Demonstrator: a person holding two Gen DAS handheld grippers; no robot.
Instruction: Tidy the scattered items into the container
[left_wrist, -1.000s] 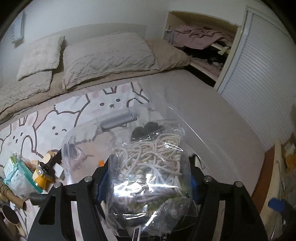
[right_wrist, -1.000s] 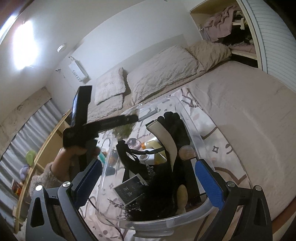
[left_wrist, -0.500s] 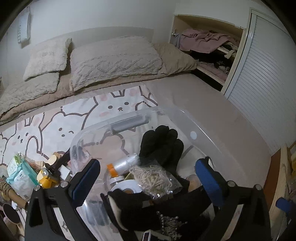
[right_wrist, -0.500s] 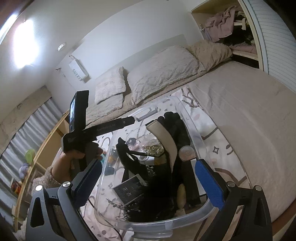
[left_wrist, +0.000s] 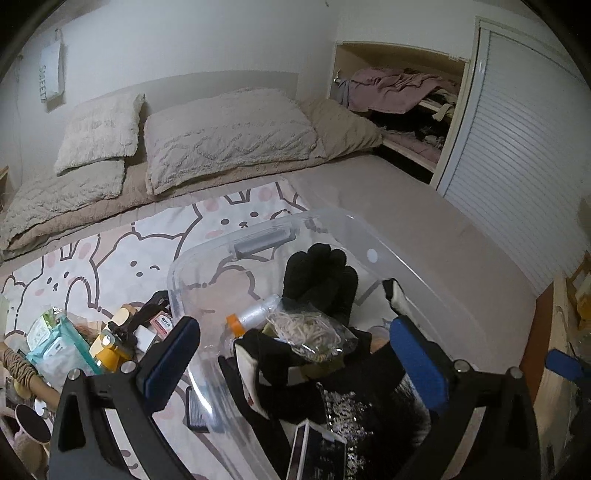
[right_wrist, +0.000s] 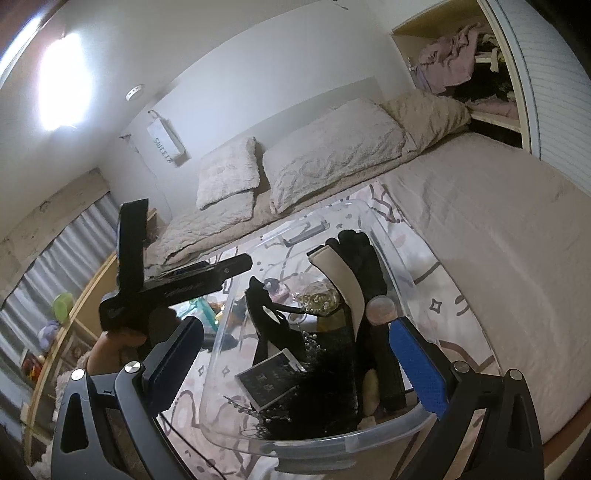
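A clear plastic container (left_wrist: 258, 229) stands on the bed, holding black gloves (left_wrist: 317, 277), an orange-capped bottle (left_wrist: 251, 315), a small dark card and a clear bag of pale cord (left_wrist: 306, 330) lying on top. My left gripper (left_wrist: 295, 358) hangs open above the container's near left side, with nothing between its blue pads. Scattered items lie left of the container: a teal wipes pack (left_wrist: 55, 350), a yellow bottle (left_wrist: 109, 347), a small red box (left_wrist: 162, 323). My right gripper (right_wrist: 295, 360) is open over the container's near rim (right_wrist: 332, 446). The right wrist view shows the left gripper (right_wrist: 221, 271) in a hand.
The container sits on a bunny-print blanket (left_wrist: 110, 258). Pillows (left_wrist: 229, 136) line the head of the bed. An open closet (left_wrist: 406, 99) with clothes is at the back right. A wooden shelf (right_wrist: 55, 332) runs along the left of the bed.
The left gripper opened and let go of the bag of cord, which now lies in the container on the gloves. The gripper drew back and leftward. The right gripper stayed put.
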